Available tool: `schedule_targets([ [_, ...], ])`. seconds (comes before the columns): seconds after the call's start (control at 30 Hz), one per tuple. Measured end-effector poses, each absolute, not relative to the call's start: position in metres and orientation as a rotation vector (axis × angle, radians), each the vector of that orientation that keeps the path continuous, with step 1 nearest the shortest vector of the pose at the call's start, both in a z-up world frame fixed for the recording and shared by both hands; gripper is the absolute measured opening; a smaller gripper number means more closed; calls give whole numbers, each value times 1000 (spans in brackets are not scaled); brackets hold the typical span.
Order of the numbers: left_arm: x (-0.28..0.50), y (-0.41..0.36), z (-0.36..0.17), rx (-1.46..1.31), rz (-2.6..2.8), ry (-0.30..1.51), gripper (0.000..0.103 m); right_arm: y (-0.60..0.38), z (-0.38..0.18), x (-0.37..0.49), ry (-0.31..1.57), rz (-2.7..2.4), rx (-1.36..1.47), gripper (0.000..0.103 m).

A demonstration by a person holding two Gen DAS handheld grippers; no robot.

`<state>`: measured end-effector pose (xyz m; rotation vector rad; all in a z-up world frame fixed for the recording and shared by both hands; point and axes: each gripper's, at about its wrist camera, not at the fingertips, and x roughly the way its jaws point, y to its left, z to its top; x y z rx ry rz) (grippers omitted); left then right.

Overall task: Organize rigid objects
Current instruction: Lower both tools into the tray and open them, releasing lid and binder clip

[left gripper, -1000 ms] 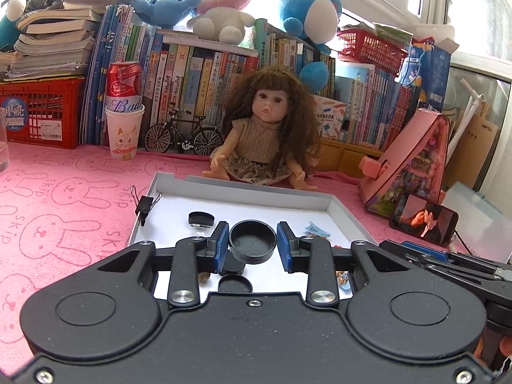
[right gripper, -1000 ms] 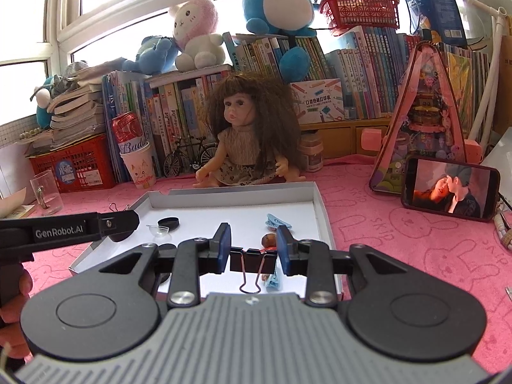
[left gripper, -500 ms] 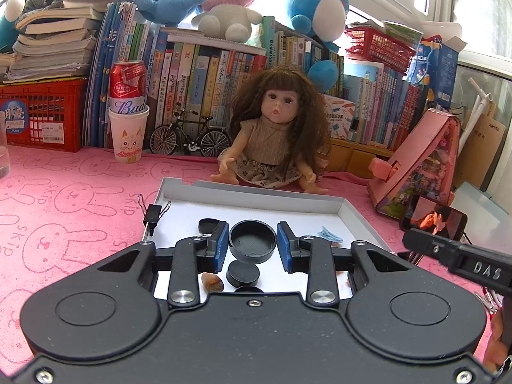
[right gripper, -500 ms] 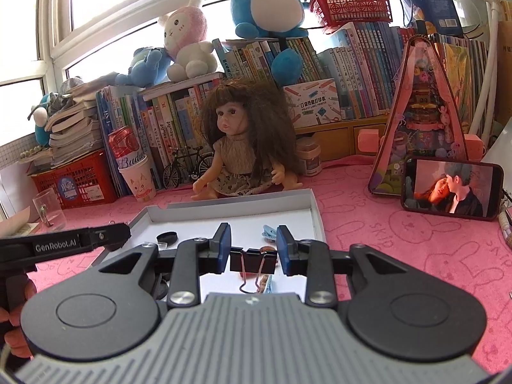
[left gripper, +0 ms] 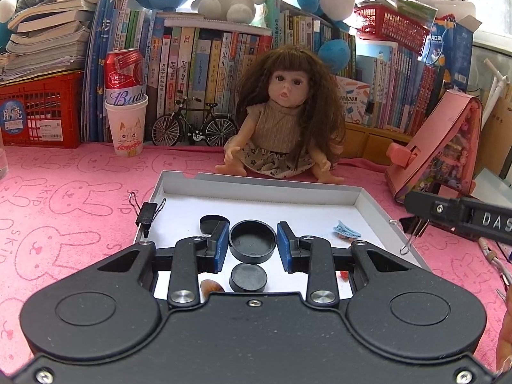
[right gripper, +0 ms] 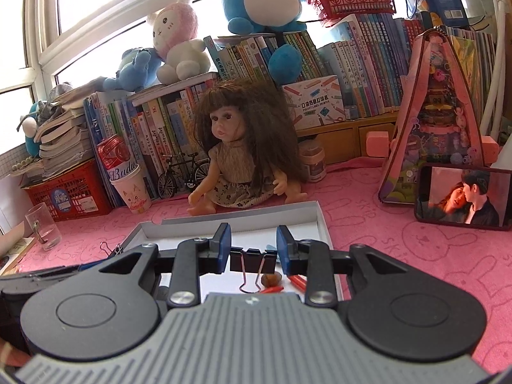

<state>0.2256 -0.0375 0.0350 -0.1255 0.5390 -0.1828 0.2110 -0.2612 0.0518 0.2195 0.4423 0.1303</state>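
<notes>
A shallow white tray point(left gripper: 262, 192) lies on the pink cloth in front of the doll. My left gripper point(left gripper: 252, 244) is shut on a round black cap point(left gripper: 252, 240), held above the tray's near part. Below it in the tray lie a smaller black cap point(left gripper: 248, 276), a black half-disc point(left gripper: 211, 222), a brown nut point(left gripper: 209, 285) and a blue hair clip point(left gripper: 347, 229). My right gripper point(right gripper: 252, 254) is shut on a black binder clip point(right gripper: 252, 264), whose wire handles hang down over the tray point(right gripper: 316, 220). A brown nut point(right gripper: 271, 279) and red bits point(right gripper: 296, 281) lie beneath.
Another black binder clip point(left gripper: 146, 212) sits on the tray's left rim. A doll point(left gripper: 284, 118), a paper cup with a can point(left gripper: 126, 124), books, a red crate point(left gripper: 38, 108), a pink triangular toy house point(right gripper: 438, 121) and a phone point(right gripper: 464, 196) ring the tray. A glass point(right gripper: 43, 225) stands left.
Both grippers have drawn back toward the tray's near edge with their loads still held. In the left wrist view the right gripper's arm has come in at the right.
</notes>
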Motion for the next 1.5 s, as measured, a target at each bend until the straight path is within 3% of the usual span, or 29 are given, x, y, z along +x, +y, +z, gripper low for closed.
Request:
schedule_targets([
  [0.5,284,-24,44,-141,-197,558,31,-269,45,260,534,139,330,36],
  [1.5,294,-62,-7,-75,-180,669,31,-255,-1,288,633,137,401,36],
])
